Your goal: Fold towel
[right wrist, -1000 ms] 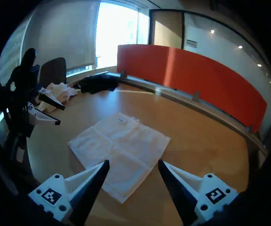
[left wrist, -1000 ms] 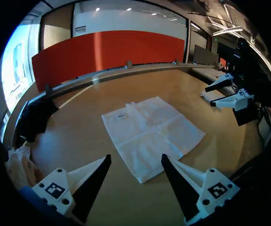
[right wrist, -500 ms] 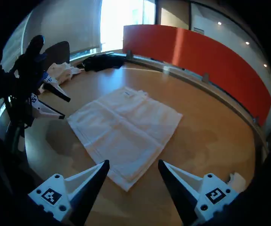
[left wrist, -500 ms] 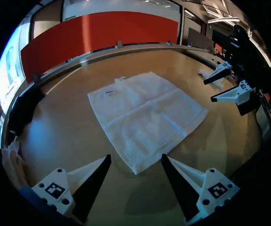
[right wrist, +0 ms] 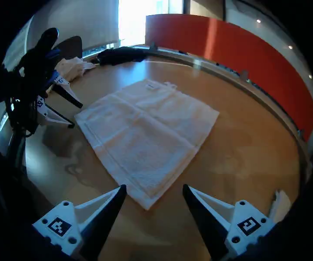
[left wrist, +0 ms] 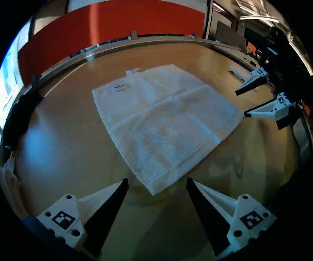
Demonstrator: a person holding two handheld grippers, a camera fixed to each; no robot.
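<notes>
Starting with the left gripper view, the left hand-held gripper [left wrist: 156, 186] has its two fingers spread wide, pinching nothing. The white towel [left wrist: 165, 126] lies flat and opened out on the wooden surface [left wrist: 69, 156], set as a diamond. Its nearest corner points into the gap between the fingertips, and a small label [left wrist: 119, 87] sits near its far left corner. At the right, the right hand-held gripper [left wrist: 240, 104] hangs just beside the towel's right corner, fingers apart and empty. A dark garment [left wrist: 19, 117] lies along the surface's left rim, with a pale cloth heap [left wrist: 8, 187] nearer. A small white item [left wrist: 237, 74] rests past the towel on the right. Bare wood rings the towel on every side, up to the red partition [left wrist: 113, 21] along the far edge.

In the right gripper view, the right hand-held gripper [right wrist: 153, 191] is likewise spread and empty, with the towel [right wrist: 148, 135] and its near corner straight ahead between the tips. The left hand-held gripper [right wrist: 77, 116] reaches in from the left, open, beside the towel's left corner. Behind it are the pale cloth heap [right wrist: 71, 67], a dark chair [right wrist: 69, 48] and the dark garment [right wrist: 121, 54]. The wood to the right of the towel is open as far as the partition [right wrist: 252, 52].
</notes>
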